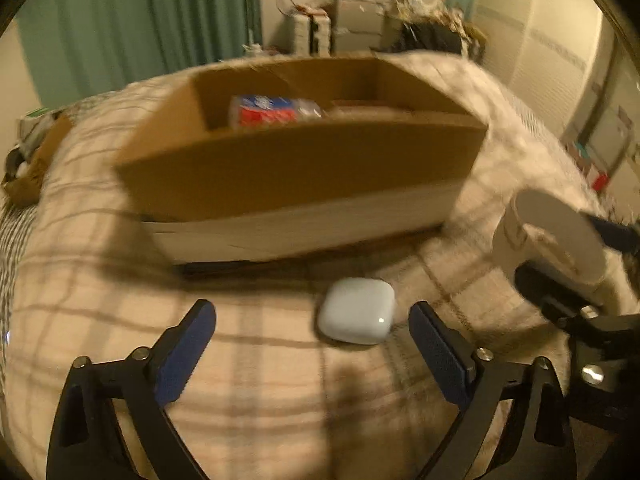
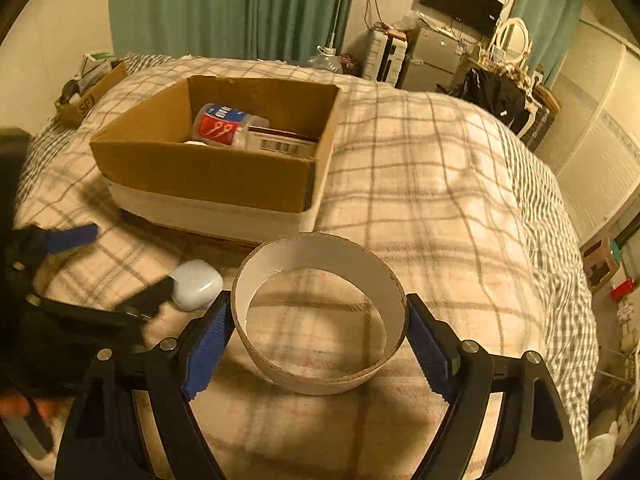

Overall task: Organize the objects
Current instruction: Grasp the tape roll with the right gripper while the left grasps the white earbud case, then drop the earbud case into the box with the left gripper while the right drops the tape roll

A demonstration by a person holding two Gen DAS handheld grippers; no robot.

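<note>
An open cardboard box (image 1: 304, 168) (image 2: 200, 176) stands on the plaid bed; inside lie a red-and-blue labelled container (image 1: 266, 111) (image 2: 224, 126) and a barcoded packet (image 2: 280, 144). A small white earbud case (image 1: 356, 311) (image 2: 197, 285) lies on the blanket before the box. My left gripper (image 1: 312, 320) is open, its right finger just beside the case; it also shows in the right wrist view (image 2: 116, 272). My right gripper (image 2: 319, 312) is shut on a white cardboard ring (image 2: 320, 376), held above the blanket; the ring also shows in the left wrist view (image 1: 548, 236).
A plaid blanket (image 2: 440, 184) covers the bed. A smaller box of clutter (image 2: 90, 88) sits at the far left corner. Green curtains, a mini fridge (image 2: 432, 60), a wall TV and a dark bag stand behind the bed. Boxes sit on the floor to the right.
</note>
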